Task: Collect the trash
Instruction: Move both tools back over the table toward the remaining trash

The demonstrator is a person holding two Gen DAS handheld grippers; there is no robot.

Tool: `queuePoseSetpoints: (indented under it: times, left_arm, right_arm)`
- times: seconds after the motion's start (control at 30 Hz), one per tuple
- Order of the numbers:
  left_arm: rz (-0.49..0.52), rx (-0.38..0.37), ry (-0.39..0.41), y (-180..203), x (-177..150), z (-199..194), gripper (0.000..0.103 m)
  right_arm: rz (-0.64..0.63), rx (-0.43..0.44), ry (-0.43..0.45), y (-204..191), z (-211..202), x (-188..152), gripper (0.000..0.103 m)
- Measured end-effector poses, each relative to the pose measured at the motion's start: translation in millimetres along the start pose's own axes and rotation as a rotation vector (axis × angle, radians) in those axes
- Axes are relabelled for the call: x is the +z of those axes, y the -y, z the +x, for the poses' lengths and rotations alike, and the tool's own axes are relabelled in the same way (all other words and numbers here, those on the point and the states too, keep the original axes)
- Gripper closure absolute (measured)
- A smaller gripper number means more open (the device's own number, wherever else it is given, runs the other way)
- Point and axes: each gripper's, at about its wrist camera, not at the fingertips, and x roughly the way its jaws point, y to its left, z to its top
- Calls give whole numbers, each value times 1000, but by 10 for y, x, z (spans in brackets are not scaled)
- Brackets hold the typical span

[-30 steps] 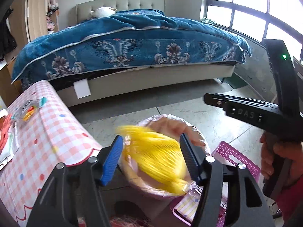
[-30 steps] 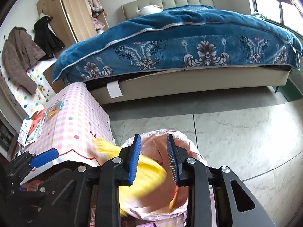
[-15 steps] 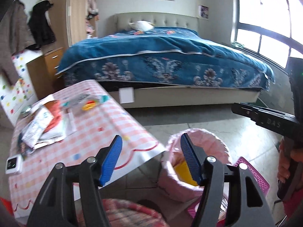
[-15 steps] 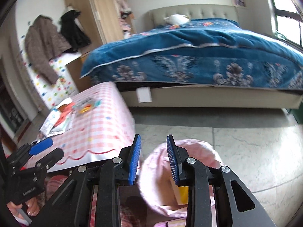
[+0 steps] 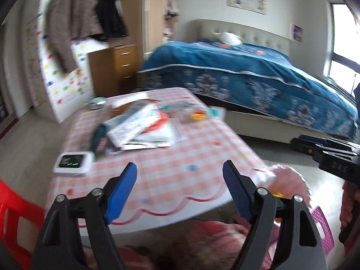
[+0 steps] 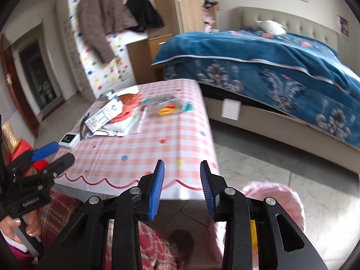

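Observation:
My left gripper (image 5: 178, 171) hovers over the near edge of the pink checked table (image 5: 180, 148); its jaws are opening and nothing is between them. My right gripper (image 6: 182, 166) hangs above the table's near corner, jaws opening a little, also empty. A pile of packets and papers (image 5: 144, 126) (image 6: 112, 112) lies at the table's far side, with a clear wrapper holding something yellow (image 5: 195, 113) (image 6: 168, 108) beside it. The pink-lined trash bin (image 5: 290, 180) (image 6: 281, 193) stands on the floor right of the table with a yellow piece (image 6: 253, 234) inside.
A white device with a green display (image 5: 73, 162) (image 6: 69, 139) sits on the table's left side. A red stool (image 5: 13, 202) stands at the left and a purple basket (image 5: 321, 225) by the bin. A bed with a blue blanket (image 6: 270, 67) fills the right background.
Both views swung left from the bin toward the table. The yellow wrapper that hung over the bin now lies inside it. The left jaws have spread wider.

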Motion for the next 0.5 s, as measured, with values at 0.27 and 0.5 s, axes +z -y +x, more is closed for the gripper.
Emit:
queuePoseSetpoints:
  times: [0.27, 0.5]
  left_arm:
    - [-107, 138, 3, -605, 79, 214, 14]
    - [-138, 164, -20, -817, 215, 523, 14]
  right_arm:
    - [-109, 23, -28, -369, 698, 328, 44]
    - [-165, 12, -63, -453, 1414, 654, 32]
